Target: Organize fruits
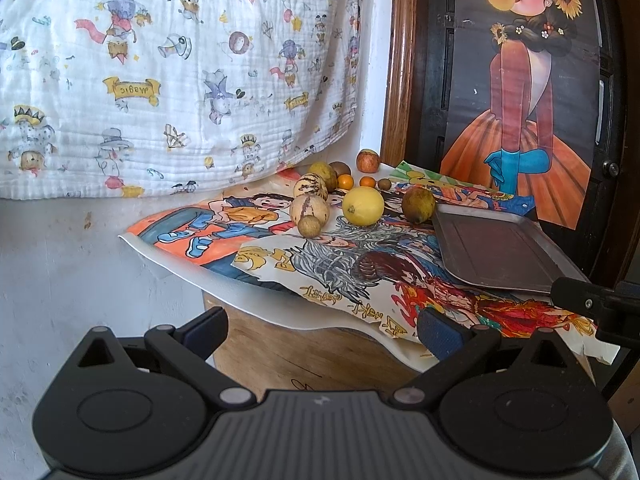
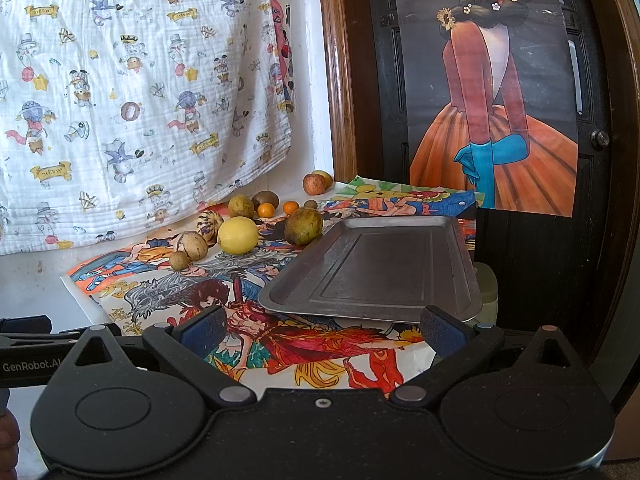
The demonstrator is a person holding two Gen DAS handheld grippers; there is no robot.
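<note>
Both the left hand-held gripper (image 1: 322, 330) and the right hand-held gripper (image 2: 322, 326) are spread and carry nothing, short of the metal tray (image 2: 376, 264). The fruits lie loose left of the tray on the paper-covered bench (image 2: 320, 344); the yellow lemon (image 2: 238, 235) sits near its corner. Round fruit will likely roll when nudged, and the tray, overhanging the bench edge, could tip.

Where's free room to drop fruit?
The tray is bare throughout. Open drawings lie between its left rim and the table's near edge. Crowded: the back-left cluster around the lemon and the green fruit, toward the cloth.
</note>
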